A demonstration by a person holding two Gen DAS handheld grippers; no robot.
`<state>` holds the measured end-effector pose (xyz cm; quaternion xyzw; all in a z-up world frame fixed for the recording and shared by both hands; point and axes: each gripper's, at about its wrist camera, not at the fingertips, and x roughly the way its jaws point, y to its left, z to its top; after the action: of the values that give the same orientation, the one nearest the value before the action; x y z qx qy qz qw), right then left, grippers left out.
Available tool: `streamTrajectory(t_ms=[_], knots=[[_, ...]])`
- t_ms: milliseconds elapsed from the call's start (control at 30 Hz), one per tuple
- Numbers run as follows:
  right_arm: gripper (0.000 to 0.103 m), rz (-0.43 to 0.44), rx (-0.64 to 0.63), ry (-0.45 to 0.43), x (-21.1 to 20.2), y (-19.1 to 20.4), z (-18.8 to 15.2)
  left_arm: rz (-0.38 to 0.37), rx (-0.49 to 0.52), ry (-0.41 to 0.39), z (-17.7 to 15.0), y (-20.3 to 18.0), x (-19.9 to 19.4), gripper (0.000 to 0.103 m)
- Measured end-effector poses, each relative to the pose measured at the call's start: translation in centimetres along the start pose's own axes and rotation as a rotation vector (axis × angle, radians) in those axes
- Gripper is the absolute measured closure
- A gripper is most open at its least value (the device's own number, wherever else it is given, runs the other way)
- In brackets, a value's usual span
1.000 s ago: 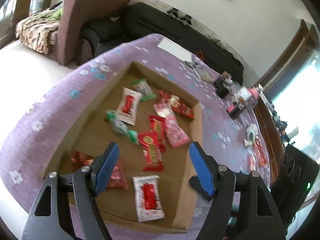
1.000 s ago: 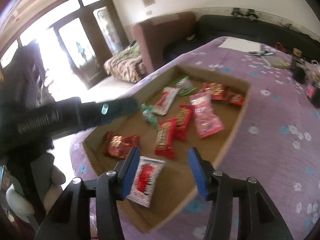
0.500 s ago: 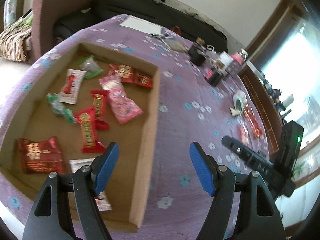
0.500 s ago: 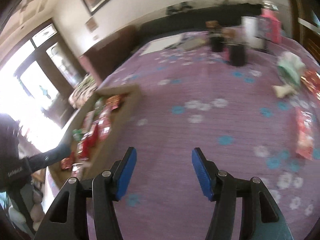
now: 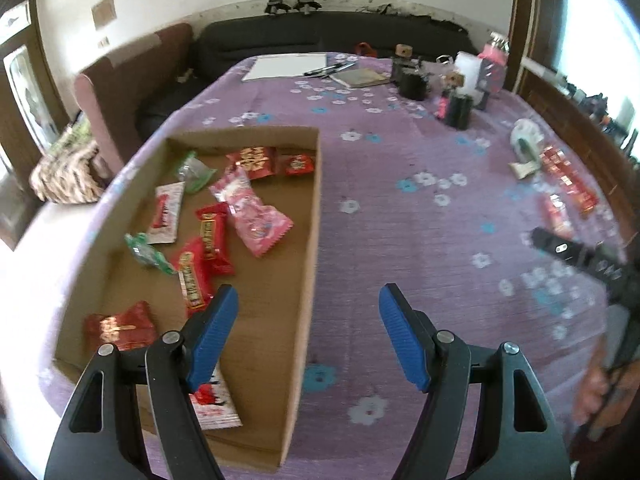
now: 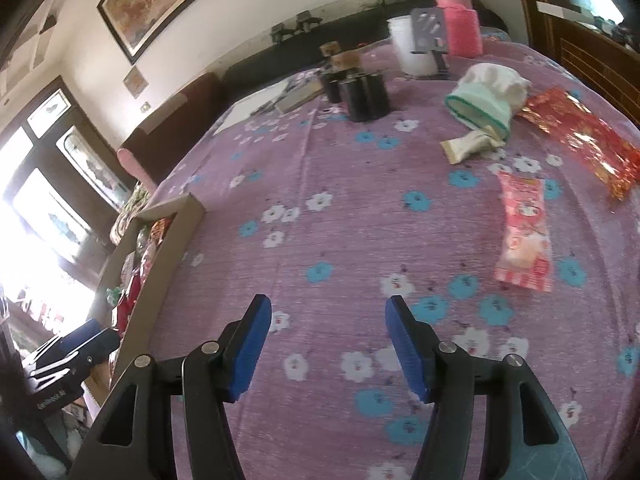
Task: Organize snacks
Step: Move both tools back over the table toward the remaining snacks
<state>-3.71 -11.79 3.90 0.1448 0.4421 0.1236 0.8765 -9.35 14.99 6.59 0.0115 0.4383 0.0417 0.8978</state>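
Note:
A shallow cardboard box (image 5: 312, 216) on the purple flowered tablecloth holds several snack packets, red, pink (image 5: 256, 216), white and green. My left gripper (image 5: 308, 316) hangs open and empty over the box's right wall. In the right wrist view my right gripper (image 6: 328, 328) is over bare cloth, its jaws opening with nothing between them. A pink packet (image 6: 524, 232) lies to its right, red foil packets (image 6: 580, 136) farther back, and a beige wrapper (image 6: 468, 146) beside a white-and-green pouch (image 6: 488, 96). The box (image 6: 168, 248) is far left there.
Black canisters (image 6: 364, 94), a white tub (image 6: 414, 46) and a pink jar (image 6: 460, 20) stand at the table's far side. Paper (image 5: 286, 66), pens and a notebook (image 5: 360, 78) lie at the back. A dark sofa and an armchair stand behind the table.
Both grippers swung rightward, away from over the box. The left now straddles the box's right wall; the right now faces the loose packets on the cloth, its jaws slightly wider.

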Motion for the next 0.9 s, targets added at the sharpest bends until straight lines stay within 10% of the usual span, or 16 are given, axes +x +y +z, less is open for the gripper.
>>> streamTrajectory(t_ms=[900], knots=[[0.037,-0.109,0.102,-0.057,-2.9,-6.1,1.5,-0.04,0.123,0.07,-1.0,-4.3,0.8,0.03]])
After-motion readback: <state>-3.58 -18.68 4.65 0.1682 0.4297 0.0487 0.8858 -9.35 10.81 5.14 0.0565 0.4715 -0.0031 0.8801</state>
